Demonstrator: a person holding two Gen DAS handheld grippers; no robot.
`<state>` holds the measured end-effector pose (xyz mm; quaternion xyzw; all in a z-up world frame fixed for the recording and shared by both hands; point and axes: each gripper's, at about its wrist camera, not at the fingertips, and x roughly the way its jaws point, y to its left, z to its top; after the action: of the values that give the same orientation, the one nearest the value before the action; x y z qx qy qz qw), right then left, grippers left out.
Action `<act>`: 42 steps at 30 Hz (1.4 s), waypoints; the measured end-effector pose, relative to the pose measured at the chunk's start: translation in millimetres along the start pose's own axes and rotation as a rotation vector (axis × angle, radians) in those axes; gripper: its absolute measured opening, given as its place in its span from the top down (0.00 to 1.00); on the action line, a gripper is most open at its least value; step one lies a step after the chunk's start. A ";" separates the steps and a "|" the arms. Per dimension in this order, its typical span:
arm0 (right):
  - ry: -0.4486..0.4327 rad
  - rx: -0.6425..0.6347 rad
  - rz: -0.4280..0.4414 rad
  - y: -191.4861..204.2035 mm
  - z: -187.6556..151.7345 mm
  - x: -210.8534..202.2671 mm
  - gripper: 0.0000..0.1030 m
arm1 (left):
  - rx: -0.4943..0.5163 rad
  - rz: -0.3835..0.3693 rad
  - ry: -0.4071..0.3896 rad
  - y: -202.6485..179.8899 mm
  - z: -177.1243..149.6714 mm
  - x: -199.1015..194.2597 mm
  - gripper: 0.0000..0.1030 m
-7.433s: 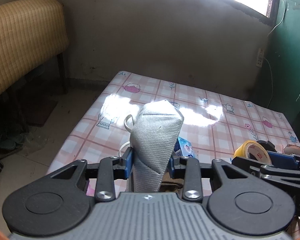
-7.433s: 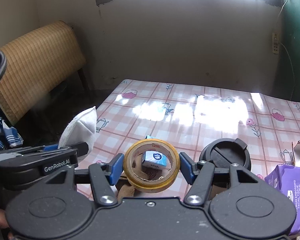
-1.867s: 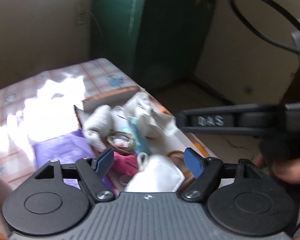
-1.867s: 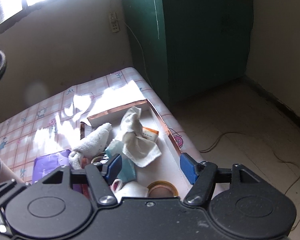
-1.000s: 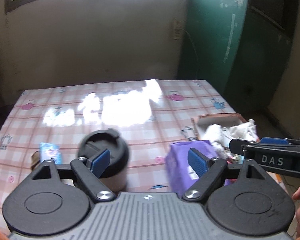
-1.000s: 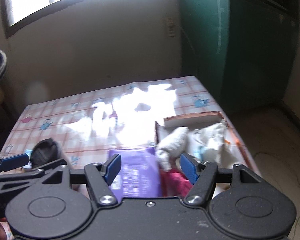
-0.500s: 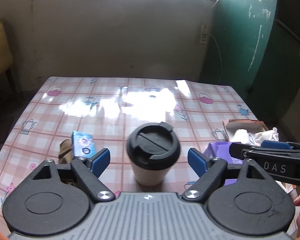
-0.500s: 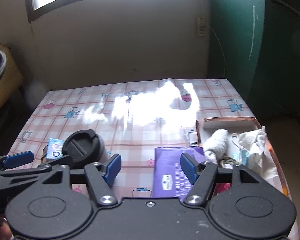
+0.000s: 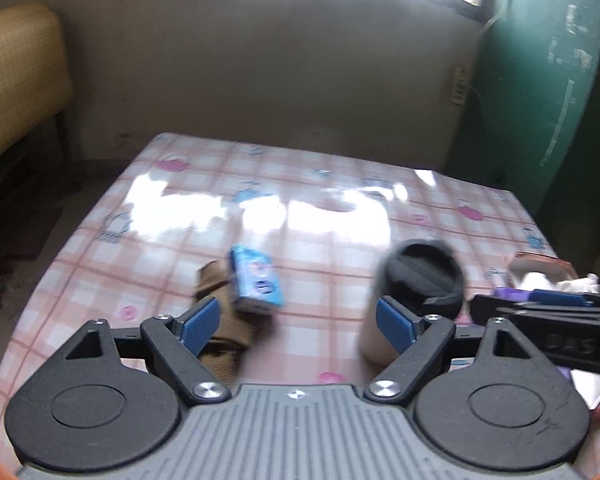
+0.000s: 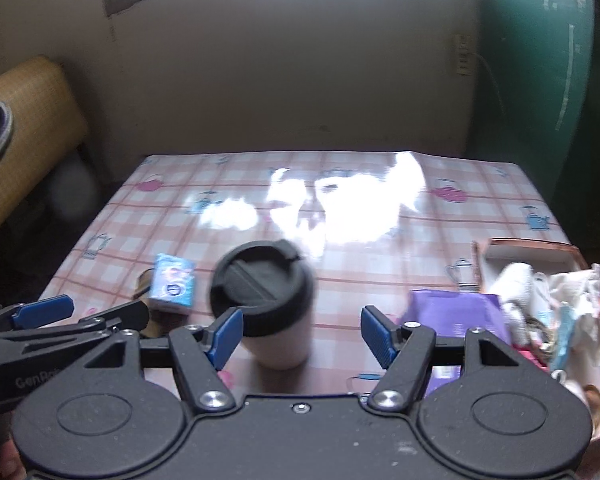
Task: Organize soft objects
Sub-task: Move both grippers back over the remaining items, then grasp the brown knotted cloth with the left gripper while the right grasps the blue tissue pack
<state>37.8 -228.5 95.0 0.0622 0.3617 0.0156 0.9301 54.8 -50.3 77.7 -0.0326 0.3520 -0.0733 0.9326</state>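
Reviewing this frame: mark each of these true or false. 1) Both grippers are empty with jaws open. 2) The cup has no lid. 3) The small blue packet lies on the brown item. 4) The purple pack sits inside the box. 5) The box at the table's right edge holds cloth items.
1) Both the left gripper and the right gripper are empty, jaws open. True.
2) The cup has no lid. False: a black lid covers it.
3) The small blue packet lies on the brown item. True.
4) The purple pack sits inside the box. False: it lies on the table, beside the box.
5) The box holds cloth items. True: white cloths lie in it.
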 end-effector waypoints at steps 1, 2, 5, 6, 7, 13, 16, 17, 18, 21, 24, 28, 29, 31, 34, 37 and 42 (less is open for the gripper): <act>0.000 -0.005 0.012 4.4 -0.9 1.2 0.24 | -0.007 0.016 0.005 8.3 -2.5 2.7 0.15; 0.003 -0.012 0.020 8.9 -2.0 2.7 0.24 | -0.013 0.032 0.010 17.2 -5.9 6.4 0.15; 0.005 -0.030 0.038 18.1 -4.5 5.8 0.24 | -0.031 0.070 0.045 39.8 -14.7 21.0 0.15; 0.007 -0.032 0.043 20.2 -4.8 6.8 0.24 | -0.034 0.083 0.054 46.0 -16.9 27.0 0.15; 0.006 -0.034 0.050 23.2 -5.8 7.2 0.24 | -0.040 0.098 0.065 51.7 -19.9 33.0 0.15; -0.013 -0.058 0.084 34.9 -5.7 5.5 0.24 | -0.014 0.085 0.118 63.4 -30.2 72.1 0.14; -0.017 -0.073 0.098 40.1 -3.7 6.3 0.24 | 0.010 0.081 0.115 57.1 -30.2 88.9 0.08; -0.017 -0.078 0.101 42.2 -2.8 7.6 0.24 | 0.019 0.077 0.110 54.8 -30.1 94.3 0.08; -0.017 -0.084 0.102 44.5 -1.9 9.1 0.24 | 0.027 0.080 0.108 52.6 -29.9 99.8 0.08; -0.013 -0.103 0.107 52.1 1.1 14.4 0.24 | 0.056 0.107 0.108 51.6 -31.1 118.8 0.11; -0.007 -0.121 0.120 63.3 4.6 21.3 0.24 | 0.044 0.097 0.103 57.6 -30.5 127.1 0.45; 0.003 -0.147 0.145 83.7 8.0 33.4 0.24 | -0.002 0.083 0.079 75.7 -30.6 117.0 0.65; 0.008 -0.154 0.153 89.8 8.3 38.0 0.24 | -0.004 0.102 0.069 81.3 -31.6 111.8 0.65; 0.019 -0.175 0.199 102.8 6.9 49.9 0.24 | 0.002 0.132 0.050 92.5 -33.9 100.9 0.65; 0.054 -0.195 0.213 124.1 1.4 77.8 0.24 | -0.018 0.150 0.041 113.1 -34.8 84.5 0.65; 0.094 -0.211 0.199 143.2 -4.7 111.5 0.24 | -0.045 0.159 0.033 130.9 -34.7 70.5 0.65; 0.129 -0.236 0.139 166.8 -4.8 154.4 0.23 | -0.103 0.148 0.039 148.9 -34.7 59.1 0.65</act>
<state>151.1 -51.1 9.1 -0.0237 0.4111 0.1264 0.9025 92.6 87.0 -3.6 -0.0529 0.3748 0.0132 0.9255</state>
